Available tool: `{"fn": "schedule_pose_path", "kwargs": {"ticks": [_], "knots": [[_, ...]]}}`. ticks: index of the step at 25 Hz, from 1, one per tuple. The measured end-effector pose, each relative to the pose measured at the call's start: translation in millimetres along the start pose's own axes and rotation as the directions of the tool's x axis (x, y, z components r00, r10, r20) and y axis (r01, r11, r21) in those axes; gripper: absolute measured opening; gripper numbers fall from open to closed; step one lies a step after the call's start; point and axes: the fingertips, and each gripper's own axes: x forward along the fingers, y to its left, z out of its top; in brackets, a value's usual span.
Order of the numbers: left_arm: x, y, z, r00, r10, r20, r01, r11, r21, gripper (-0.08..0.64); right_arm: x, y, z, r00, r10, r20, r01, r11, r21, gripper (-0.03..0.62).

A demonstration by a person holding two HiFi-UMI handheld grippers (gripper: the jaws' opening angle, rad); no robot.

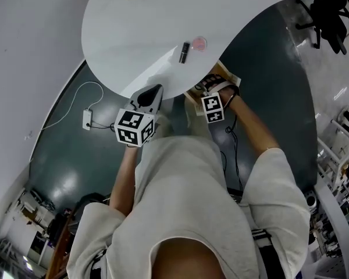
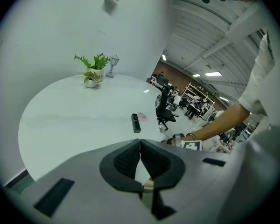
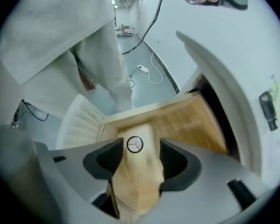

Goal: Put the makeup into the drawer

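Observation:
A black makeup tube (image 1: 184, 52) and a small pink compact (image 1: 199, 43) lie near the front edge of the round white table (image 1: 134, 28). The tube (image 2: 136, 123) also shows ahead of my left gripper (image 2: 140, 158), which is shut on nothing and hovers at the table's edge (image 1: 149, 96). My right gripper (image 3: 137, 158) points steeply down into the open wooden drawer (image 3: 196, 120) under the table. Its jaws stand apart. A small round white disc (image 3: 135, 144) lies on the drawer floor between them, touched by neither pad. In the head view the right gripper (image 1: 213, 88) covers most of the drawer (image 1: 228, 74).
A potted fern (image 2: 93, 71) and a tiny lamp (image 2: 113, 65) stand at the table's far side. On the dark floor lie a white power strip (image 1: 87, 119) with its cable, left of the table. A black office chair (image 1: 328, 10) stands at the back right.

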Motion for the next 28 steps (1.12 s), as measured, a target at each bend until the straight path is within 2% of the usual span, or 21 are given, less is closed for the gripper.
{"fn": "schedule_pose_path", "kwargs": {"ticks": [4,6,7,8,10,11,13,16,18,20,22,28], "knots": [[2.9,2.1,13.9,1.000,-0.009,0.018,0.009,0.999,0.031,0.011,-41.3,0.5,7.7,0.998,-0.062,0.032,0.058,0.992,0.110,0.235],[4.9,1.5,19.3,1.000,-0.016,0.021,0.015,0.999,0.042,0.011,-65.7,1.3,14.5,0.993,-0.099,0.067,0.083,0.973,0.217,0.233],[5.7,1.6,21.3,1.000,-0.019,0.021,0.018,0.999,0.049,0.011,-79.0,-0.7,19.3,0.988,-0.128,0.089,0.098,0.954,0.284,0.233],[6.6,1.9,23.0,1.000,-0.021,0.021,0.020,0.998,0.056,0.011,-92.3,-4.0,24.2,0.981,-0.161,0.112,0.112,0.927,0.357,0.232],[8.7,1.9,25.2,1.000,-0.023,0.021,0.021,0.998,0.065,0.011,-117.8,-13.0,32.5,0.959,-0.240,0.150,0.133,0.850,0.509,0.233],[9.6,1.6,26.3,1.000,-0.023,0.021,0.021,0.998,0.067,0.011,-129.7,-18.8,35.7,0.945,-0.284,0.165,0.138,0.800,0.584,0.232],[10.8,2.2,30.0,0.999,-0.023,0.026,0.021,0.997,0.068,0.011,-149.9,-34.6,39.2,0.909,-0.373,0.186,0.129,0.677,0.725,0.229],[11.9,4.3,36.6,0.999,-0.025,0.029,0.023,0.997,0.075,0.011,-167.7,-63.4,37.0,0.854,-0.488,0.180,0.099,0.492,0.865,0.229],[11.9,4.1,41.0,0.999,-0.028,0.031,0.026,0.996,0.082,0.011,-171.4,-80.5,32.1,0.828,-0.536,0.162,0.086,0.407,0.910,0.229],[10.4,2.5,44.6,0.999,-0.030,0.036,0.027,0.996,0.085,0.011,-173.3,-95.5,28.1,0.813,-0.564,0.146,0.078,0.353,0.932,0.229],[8.4,2.1,45.8,0.999,-0.031,0.039,0.027,0.996,0.085,0.011,-173.2,-110.5,25.6,0.804,-0.580,0.130,0.077,0.319,0.945,0.227],[0.5,14.2,40.8,0.999,-0.017,0.036,0.014,0.997,0.071,0.011,-158.1,-157.2,20.8,0.788,-0.609,0.091,0.090,0.260,0.962,0.219]]}}
